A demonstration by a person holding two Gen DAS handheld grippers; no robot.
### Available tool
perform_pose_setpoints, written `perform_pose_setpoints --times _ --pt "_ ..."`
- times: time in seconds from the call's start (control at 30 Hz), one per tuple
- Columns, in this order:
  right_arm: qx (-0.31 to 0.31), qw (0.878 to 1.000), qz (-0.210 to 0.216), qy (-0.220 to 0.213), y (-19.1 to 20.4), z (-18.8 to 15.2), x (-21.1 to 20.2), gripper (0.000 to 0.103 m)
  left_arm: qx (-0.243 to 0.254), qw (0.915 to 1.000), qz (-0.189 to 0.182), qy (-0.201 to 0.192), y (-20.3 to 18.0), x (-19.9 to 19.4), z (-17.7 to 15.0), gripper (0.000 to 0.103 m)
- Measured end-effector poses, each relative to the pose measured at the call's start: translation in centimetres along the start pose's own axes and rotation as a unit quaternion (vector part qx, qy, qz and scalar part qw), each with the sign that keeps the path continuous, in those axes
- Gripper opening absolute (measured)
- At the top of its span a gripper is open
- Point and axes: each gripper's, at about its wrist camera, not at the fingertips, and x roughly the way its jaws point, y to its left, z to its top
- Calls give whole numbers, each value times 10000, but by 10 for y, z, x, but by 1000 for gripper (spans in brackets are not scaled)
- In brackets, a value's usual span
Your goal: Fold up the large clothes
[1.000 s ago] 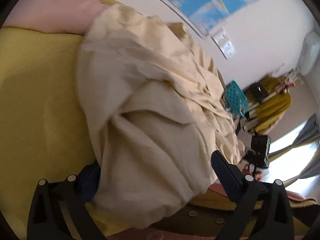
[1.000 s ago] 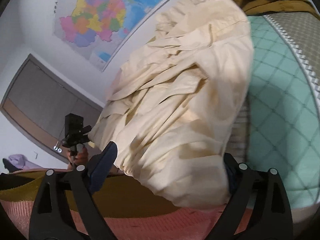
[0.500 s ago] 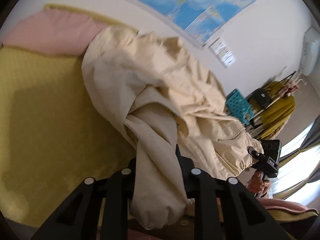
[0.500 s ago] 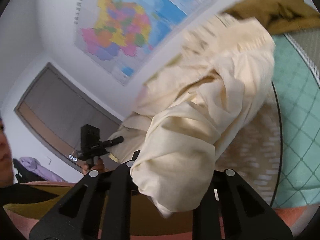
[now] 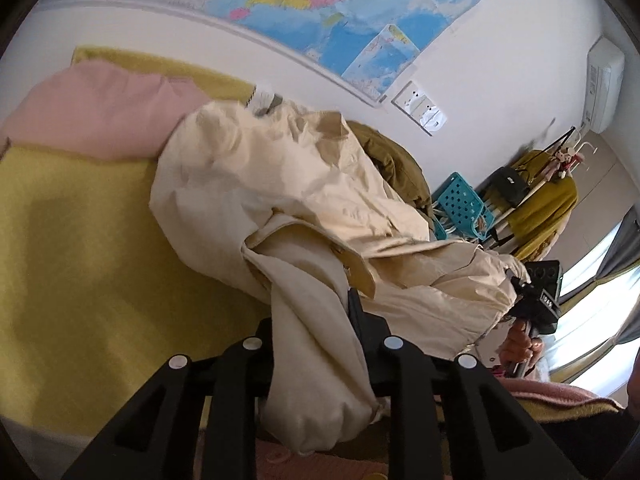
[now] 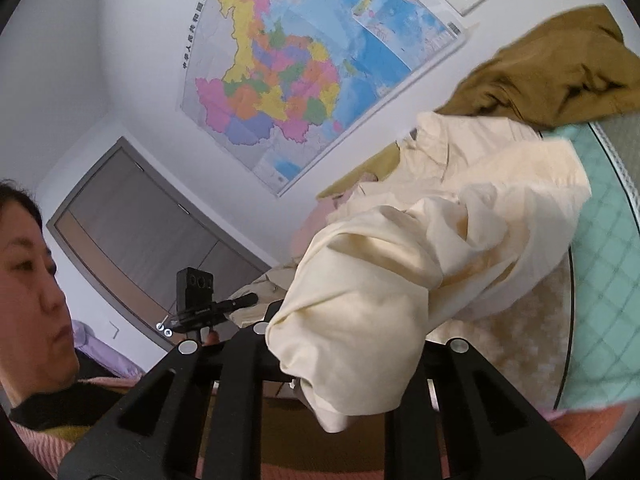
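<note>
A large cream garment point(image 5: 288, 184) lies crumpled on the yellow bed cover point(image 5: 80, 240), with its near edge lifted. My left gripper point(image 5: 312, 316) has a thick fold of it bunched between its fingers. The jaws are opening slightly, but the pads still press on the cloth. In the right wrist view the same cream garment point(image 6: 460, 240) hangs from my right gripper point(image 6: 348, 332), which is shut on another bunched edge. Each gripper shows in the other's view: the right gripper point(image 5: 520, 284) at the garment's far corner, the left gripper point(image 6: 248, 300) beyond the cloth.
A pink pillow point(image 5: 92, 112) lies at the head of the bed. A brown garment point(image 6: 540, 68) lies behind the cream one, beside a teal quilted mat point(image 6: 608, 280). A blue basket point(image 5: 460, 204) and a clothes rack point(image 5: 540, 200) stand by the window. A person is at the left point(image 6: 32, 280).
Both grippers went from open around the garment's edge to shut on it. Both have risen, lifting the near edge off the bed, and more of the wall and map is now in view.
</note>
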Motion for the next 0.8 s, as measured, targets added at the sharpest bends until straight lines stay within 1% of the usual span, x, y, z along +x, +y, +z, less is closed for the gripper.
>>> perform_pose_setpoints --times 0.2,0.3,0.53,0.7,0.8 --pt "-72 9998 -104 -183 0 48 9 17 370 9988 315 60 -16 -1 53 26" --pt "-72 9994 -172 -286 -3 75 17 18 549 9977 408 10 -21 0 80 27" --pt "86 9988 -334 -341 -19 124 41 19 476 9968 625 152 -13 19 135 27" --pt "156 9981 -500 -331 -33 151 58 19 404 9957 784 287 -6 39 173 27" --pt "222 9977 -563 -318 -42 164 67 19 378 9947 881 375 -2 50 189 27"
